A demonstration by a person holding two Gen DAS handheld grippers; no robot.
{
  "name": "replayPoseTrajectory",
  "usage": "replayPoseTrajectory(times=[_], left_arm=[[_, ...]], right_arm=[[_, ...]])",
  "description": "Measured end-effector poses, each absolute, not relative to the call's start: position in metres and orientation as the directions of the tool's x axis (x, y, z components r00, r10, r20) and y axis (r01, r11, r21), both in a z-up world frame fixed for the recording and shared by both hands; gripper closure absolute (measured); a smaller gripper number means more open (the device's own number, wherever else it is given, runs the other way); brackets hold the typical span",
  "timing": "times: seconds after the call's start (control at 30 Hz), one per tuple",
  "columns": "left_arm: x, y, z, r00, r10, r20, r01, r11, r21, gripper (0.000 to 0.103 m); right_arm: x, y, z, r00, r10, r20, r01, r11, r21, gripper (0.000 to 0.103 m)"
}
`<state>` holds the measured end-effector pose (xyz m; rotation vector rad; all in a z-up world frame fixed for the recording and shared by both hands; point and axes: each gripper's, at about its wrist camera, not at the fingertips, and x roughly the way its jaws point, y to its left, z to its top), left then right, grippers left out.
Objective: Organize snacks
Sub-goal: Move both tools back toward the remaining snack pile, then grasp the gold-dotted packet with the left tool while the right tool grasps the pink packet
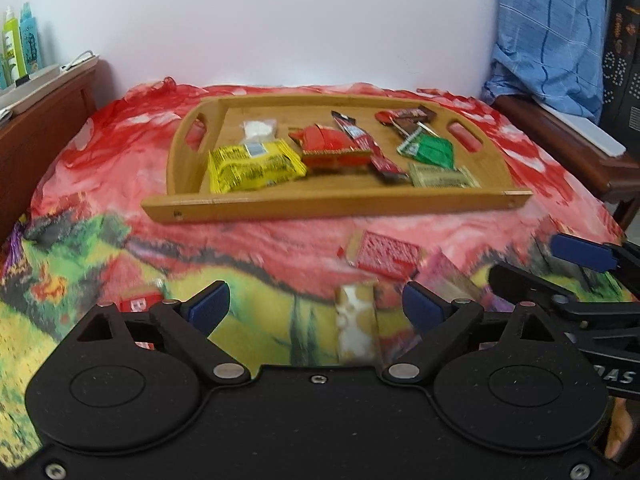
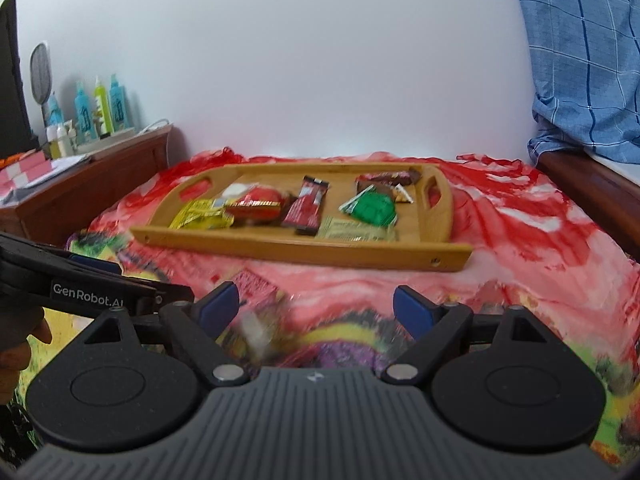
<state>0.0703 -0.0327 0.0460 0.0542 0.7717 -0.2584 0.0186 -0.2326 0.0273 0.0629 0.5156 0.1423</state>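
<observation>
Both claws hang wide open over the colourful cloth [image 1: 100, 264] that covers the desk, nothing between their blue pads. Just ahead of the left claw [image 1: 316, 306], a pale blurred bar [image 1: 356, 320] lies lengthwise in the gap between its fingers, not touched by either pad. Beyond it and slightly right sits a red packet [image 1: 386, 254], with a pinkish packet [image 1: 448, 276] beside it near the right finger. A small red packet [image 1: 140, 300] lies by the left finger. The right claw [image 2: 316, 306] shows the same loose snacks, blurred, just before its fingertips, toward its left finger; the left claw's arm enters at the left edge of that view.

Farther off, well apart from both claws, stands a wooden tray [image 1: 336, 202] with cut-out handles. It holds a yellow bag [image 1: 252, 164] at the left, a clear white pouch [image 1: 259, 128] behind it, a red pack [image 1: 332, 146] in the middle, a dark red bar [image 1: 366, 144], a green packet [image 1: 430, 150], a pale packet [image 1: 440, 176] at the front right, and dark wrappers [image 1: 408, 116] at the back.
</observation>
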Motion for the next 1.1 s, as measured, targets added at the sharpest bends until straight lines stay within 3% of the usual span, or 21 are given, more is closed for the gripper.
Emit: replayPoseTrajectory(times=[0.3, 0.63, 0.7, 0.8, 0.87, 1.1], left_arm=[[0.059, -0.031, 0.033, 0.645, -0.257, -0.719, 0.262, 0.959, -0.108, 0.046], [0.068, -0.039, 0.024, 0.607, -0.268, -0.748, 0.259, 0.957, -0.132, 0.066], [0.07, -0.042, 0.024, 0.602, -0.263, -0.754, 0.267, 0.956, -0.121, 0.077], [0.074, -0.041, 0.026, 0.589, -0.273, -0.76, 0.261, 0.955, -0.141, 0.08], [0.074, -0.04, 0.026, 0.592, -0.274, -0.758, 0.261, 0.955, -0.141, 0.083], [0.072, -0.039, 0.028, 0.61, -0.257, -0.749, 0.246, 0.961, -0.129, 0.083]], right_arm=[[0.019, -0.221, 0.019, 0.852, 0.143, -0.505, -0.14, 0.989, 0.044, 0.024], [0.023, -0.215, 0.015, 0.839, 0.149, -0.524, -0.16, 0.987, 0.025, 0.03], [0.024, -0.214, 0.014, 0.836, 0.153, -0.528, -0.166, 0.986, 0.023, 0.031], [0.025, -0.211, 0.012, 0.828, 0.161, -0.537, -0.179, 0.984, 0.019, 0.036], [0.025, -0.209, 0.011, 0.826, 0.162, -0.54, -0.183, 0.983, 0.016, 0.046], [0.027, -0.206, 0.009, 0.819, 0.189, -0.542, -0.204, 0.978, 0.034, 0.054]])
